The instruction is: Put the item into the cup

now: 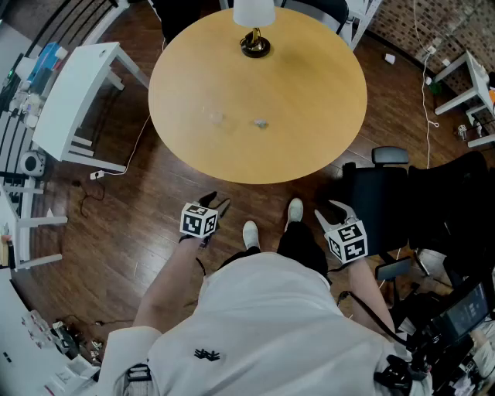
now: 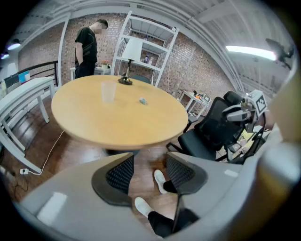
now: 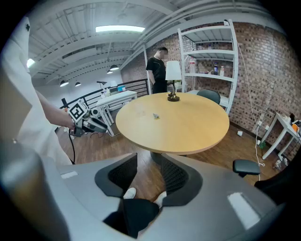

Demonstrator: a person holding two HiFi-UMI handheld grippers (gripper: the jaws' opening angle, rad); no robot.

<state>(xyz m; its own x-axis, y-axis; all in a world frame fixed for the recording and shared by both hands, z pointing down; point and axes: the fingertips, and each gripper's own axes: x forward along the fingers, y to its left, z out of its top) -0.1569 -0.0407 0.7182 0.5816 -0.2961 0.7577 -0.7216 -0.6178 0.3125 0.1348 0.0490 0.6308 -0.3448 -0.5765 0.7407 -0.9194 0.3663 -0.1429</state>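
Observation:
A clear plastic cup [image 2: 108, 91] stands on the round wooden table [image 1: 309, 131]; in the head view the cup [image 1: 215, 116] is faint. A small grey item [image 1: 261, 122] lies on the table just right of it, also seen as the item [image 2: 142, 100] and the item [image 3: 154, 116]. My left gripper [image 1: 214, 206] hangs low in front of the table's near edge, open and empty. My right gripper [image 1: 334, 210] hangs at the same height to the right, also open with nothing between its fingers. Both are well short of the cup and item.
A table lamp [image 1: 254, 23] stands at the table's far edge. A black office chair [image 1: 387, 203] is close by my right gripper. A white desk [image 1: 73, 100] stands left. A person [image 2: 87, 44] stands beyond the table near a white shelf [image 3: 211, 52]. My feet [image 1: 271, 224] are between the grippers.

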